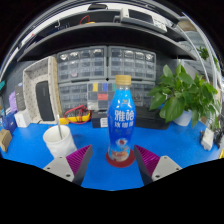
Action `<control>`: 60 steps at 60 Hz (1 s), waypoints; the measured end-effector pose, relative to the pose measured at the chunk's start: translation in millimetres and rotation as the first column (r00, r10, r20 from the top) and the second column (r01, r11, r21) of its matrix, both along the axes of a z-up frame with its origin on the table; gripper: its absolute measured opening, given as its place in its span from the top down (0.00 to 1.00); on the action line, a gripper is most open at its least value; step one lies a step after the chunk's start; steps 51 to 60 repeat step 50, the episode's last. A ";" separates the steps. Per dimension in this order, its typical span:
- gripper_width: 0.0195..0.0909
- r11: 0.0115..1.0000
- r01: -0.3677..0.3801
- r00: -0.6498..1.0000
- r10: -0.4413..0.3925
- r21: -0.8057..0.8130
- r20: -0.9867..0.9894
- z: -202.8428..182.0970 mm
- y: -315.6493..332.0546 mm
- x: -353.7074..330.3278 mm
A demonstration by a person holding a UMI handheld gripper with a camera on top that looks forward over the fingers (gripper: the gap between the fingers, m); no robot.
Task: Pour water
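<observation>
A blue plastic bottle [121, 120] with an orange cap and a white-and-red label stands upright on a small red coaster [121, 160] on the blue table [110, 175]. It stands just ahead of my gripper [113, 160], between the lines of the two fingers, with a clear gap at each side. The purple pads [82, 157] are spread wide and touch nothing. A white paper cup [59, 141] stands to the left of the bottle, beside the left finger.
A green potted plant [184, 97] in a white pot stands to the right beyond the bottle. Grey drawer cabinets [105, 68] line the back wall. Small coloured items [78, 113] lie at the table's far left.
</observation>
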State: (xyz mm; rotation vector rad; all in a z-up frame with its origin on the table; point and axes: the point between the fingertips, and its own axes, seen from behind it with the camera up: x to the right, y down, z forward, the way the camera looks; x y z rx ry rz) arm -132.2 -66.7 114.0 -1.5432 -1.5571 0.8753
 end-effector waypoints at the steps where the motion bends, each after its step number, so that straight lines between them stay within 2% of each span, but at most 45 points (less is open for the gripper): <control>1: 0.08 1.000 0.002 1.000 -0.002 -0.002 0.009 0.0 -1.6 5.2; 5: 0.08 0.999 0.020 1.000 -0.020 -0.026 0.020 10.6 -7.5 20.5; 14: 0.09 0.997 0.043 0.999 -0.044 -0.065 -0.011 63.6 -23.4 39.0; 30: 0.09 0.998 -0.043 0.998 0.041 -0.045 -0.041 140.5 -69.8 67.8; 47: 0.09 0.992 -0.123 0.992 0.122 -0.013 -0.038 168.2 -103.5 100.3; 60: 0.08 0.991 -0.130 0.991 0.130 -0.009 -0.038 170.1 -106.5 102.2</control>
